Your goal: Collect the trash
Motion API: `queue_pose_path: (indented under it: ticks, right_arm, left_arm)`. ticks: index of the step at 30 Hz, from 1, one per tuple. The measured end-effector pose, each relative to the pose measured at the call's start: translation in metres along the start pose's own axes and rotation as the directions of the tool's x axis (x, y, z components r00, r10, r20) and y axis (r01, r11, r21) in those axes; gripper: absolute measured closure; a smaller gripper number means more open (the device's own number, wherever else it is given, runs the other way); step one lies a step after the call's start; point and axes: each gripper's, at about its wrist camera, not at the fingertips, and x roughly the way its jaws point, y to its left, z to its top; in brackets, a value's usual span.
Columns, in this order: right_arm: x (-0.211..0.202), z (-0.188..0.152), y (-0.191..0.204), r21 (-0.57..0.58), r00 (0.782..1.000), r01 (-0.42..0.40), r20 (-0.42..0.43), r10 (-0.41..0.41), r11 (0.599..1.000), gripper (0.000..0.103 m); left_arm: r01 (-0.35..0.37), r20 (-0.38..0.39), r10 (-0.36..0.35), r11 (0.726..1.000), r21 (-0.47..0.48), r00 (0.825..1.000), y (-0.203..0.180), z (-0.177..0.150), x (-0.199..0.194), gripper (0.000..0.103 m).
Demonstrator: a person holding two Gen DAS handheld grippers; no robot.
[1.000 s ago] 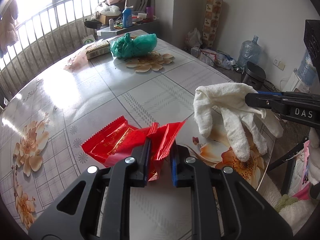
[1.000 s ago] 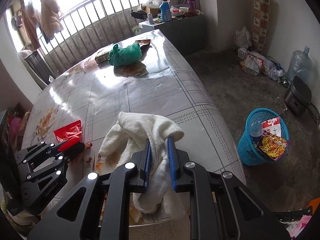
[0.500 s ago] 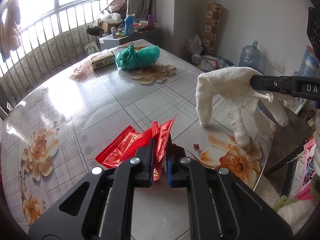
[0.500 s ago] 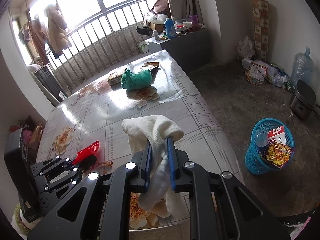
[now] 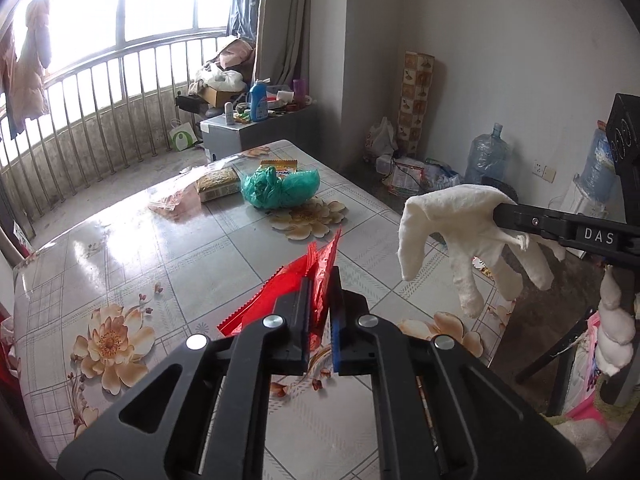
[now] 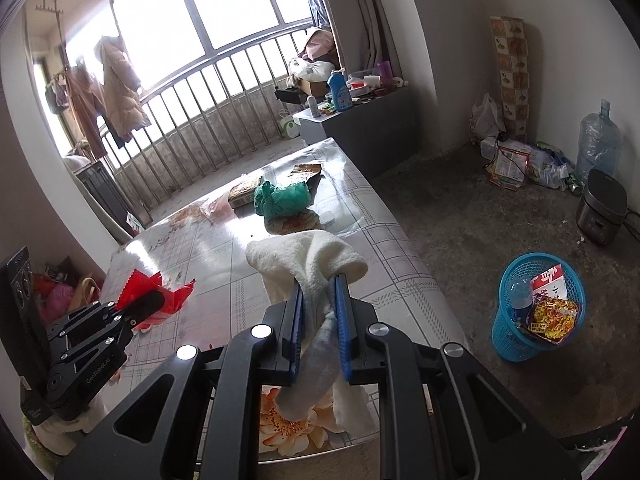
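Two hand-held claws hang above a flower-patterned surface (image 5: 192, 248), each carrying a piece of trash. The left claw (image 5: 320, 280) is clamped on a crumpled red foil wrapper (image 5: 280, 292), which juts up and forward from between its pads, clear of the surface. The right claw (image 6: 320, 292) is pinched on a white cloth glove (image 6: 308, 256); in the left wrist view the glove's limp fingers (image 5: 468, 292) dangle over the surface's near right edge. Farther back on the surface a knotted green plastic bag (image 5: 280, 188) lies beside flat snack packets (image 5: 218, 182). On the concrete floor to the right stands a blue mesh wastebasket (image 6: 538, 308), already holding wrappers and a bottle.
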Motion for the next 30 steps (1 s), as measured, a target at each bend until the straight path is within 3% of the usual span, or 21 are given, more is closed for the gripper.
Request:
queue_pose_path:
  ticks: [11, 16, 23, 27, 30]
  right_arm:
    - [-0.037, 0.001, -0.044, 0.086, 0.995, -0.025, 0.102, 0.016, 0.996, 0.088]
    - [-0.069, 0.001, -0.094, 0.182, 0.981, 0.040, 0.180, -0.073, 0.983, 0.088]
    - [-0.115, -0.006, -0.192, 0.374, 0.925, 0.191, 0.242, -0.294, 0.908, 0.088]
    - [-0.121, -0.018, -0.238, 0.467, 0.899, 0.252, 0.211, -0.384, 0.847, 0.088]
    - [-0.111, -0.027, -0.267, 0.523, 0.894, 0.280, 0.164, -0.417, 0.805, 0.088]
  left_arm:
    - [0.093, 0.036, -0.096, 0.992, 0.083, 0.995, -0.046, 0.040, -0.004, 0.097]
    - [0.201, 0.010, -0.204, 0.971, 0.132, 0.979, -0.085, 0.065, 0.016, 0.097]
    - [0.355, -0.044, -0.353, 0.916, 0.185, 0.935, -0.153, 0.106, 0.064, 0.097]
    - [0.449, -0.113, -0.434, 0.876, 0.180, 0.894, -0.194, 0.122, 0.103, 0.097]
    - [0.505, -0.186, -0.476, 0.847, 0.168, 0.860, -0.227, 0.128, 0.144, 0.097]
